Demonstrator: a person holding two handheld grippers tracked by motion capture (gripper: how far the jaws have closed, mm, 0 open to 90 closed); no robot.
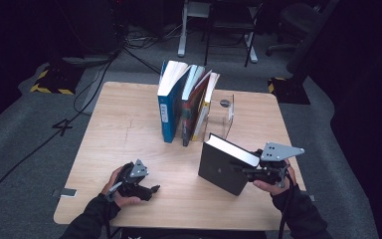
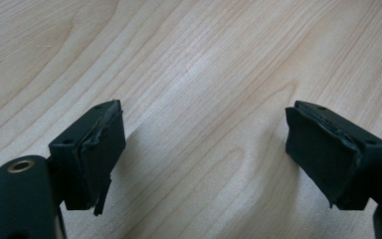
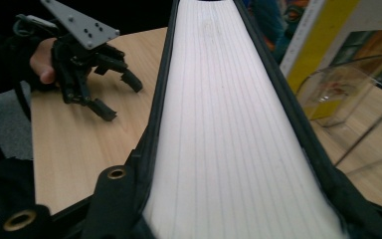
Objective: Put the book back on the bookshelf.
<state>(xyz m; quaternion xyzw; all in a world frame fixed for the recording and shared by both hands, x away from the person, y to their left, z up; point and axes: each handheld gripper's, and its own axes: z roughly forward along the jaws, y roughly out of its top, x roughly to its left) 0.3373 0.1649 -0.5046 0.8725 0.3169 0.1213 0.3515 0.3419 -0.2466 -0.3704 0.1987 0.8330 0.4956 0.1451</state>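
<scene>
1. A light wooden table stands on a grey floor, with dark chairs and cables beyond it.
2. A row of upright books stands near the table's far middle: a blue one at the left, slimmer ones leaning against it, one with a yellow spine at the right.
3. A clear plastic bookend stands just right of that row, between it and the black book.
4. The black book, white page edges upward, is held tilted above the table's near right part.
5. The right claw pinches this book at its right edge; in the right gripper view the pages run between its jaws.
6. The left claw sits low over the near left of the table, jaws spread wide, bare wood between them.
</scene>
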